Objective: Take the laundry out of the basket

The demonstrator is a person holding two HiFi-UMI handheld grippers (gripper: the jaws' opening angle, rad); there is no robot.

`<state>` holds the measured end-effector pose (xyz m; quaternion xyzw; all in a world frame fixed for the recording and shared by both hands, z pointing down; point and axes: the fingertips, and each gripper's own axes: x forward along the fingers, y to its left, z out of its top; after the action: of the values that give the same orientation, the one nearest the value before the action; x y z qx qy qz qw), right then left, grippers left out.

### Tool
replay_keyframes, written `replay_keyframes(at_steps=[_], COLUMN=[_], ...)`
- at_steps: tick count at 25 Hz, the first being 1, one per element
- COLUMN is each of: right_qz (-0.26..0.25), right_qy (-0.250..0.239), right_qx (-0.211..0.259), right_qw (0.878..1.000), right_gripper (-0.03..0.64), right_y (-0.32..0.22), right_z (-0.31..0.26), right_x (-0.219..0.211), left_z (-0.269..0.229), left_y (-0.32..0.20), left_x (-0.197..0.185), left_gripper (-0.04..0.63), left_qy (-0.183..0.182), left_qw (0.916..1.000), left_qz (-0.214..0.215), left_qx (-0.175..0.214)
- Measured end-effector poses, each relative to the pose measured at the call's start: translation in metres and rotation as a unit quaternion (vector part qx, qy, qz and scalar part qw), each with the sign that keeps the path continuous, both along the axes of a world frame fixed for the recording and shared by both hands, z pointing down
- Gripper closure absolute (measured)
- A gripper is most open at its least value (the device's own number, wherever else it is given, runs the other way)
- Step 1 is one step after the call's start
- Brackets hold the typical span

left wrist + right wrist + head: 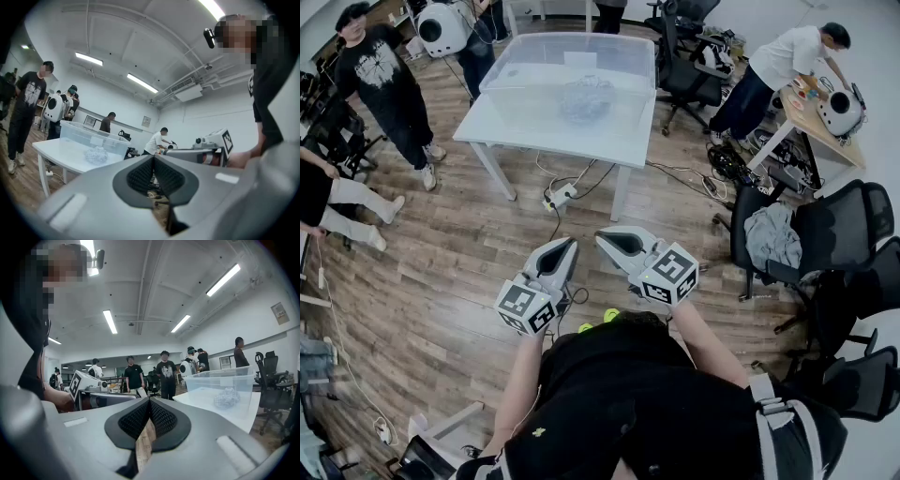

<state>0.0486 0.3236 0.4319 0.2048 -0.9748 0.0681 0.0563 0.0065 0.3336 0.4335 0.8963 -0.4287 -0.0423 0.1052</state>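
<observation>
Laundry (587,97) lies in the basket (512,71); our left gripper (566,244) and right gripper (603,235), well short of the basket, are closed and empty; we should approach first, then open.

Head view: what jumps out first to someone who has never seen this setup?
The left gripper and the right gripper, both shut and empty, are held side by side low in the middle. Beyond them a white table carries a clear bin with a crumpled bundle of laundry inside.

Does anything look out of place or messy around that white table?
A power strip with loose cables lies on the floor under the table, and grey cloth is slung over a chair. Nothing spilled.
</observation>
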Motion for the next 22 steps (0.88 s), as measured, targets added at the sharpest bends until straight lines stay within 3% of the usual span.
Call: replay_keyframes(at_steps=[22], right_qz=[-0.009], right_qy=[-0.008], right_qx=[-0.016], right_qw=[1.0], right_gripper=[0.617], right_y=[-0.003], right_z=[0.001], right_x=[-0.024], left_z=[-0.001], left_y=[-0.001], left_x=[-0.023], left_gripper=[0.588], left_qy=[0.012], left_qw=[0.9999], left_qz=[0.001], left_qx=[-0.001])
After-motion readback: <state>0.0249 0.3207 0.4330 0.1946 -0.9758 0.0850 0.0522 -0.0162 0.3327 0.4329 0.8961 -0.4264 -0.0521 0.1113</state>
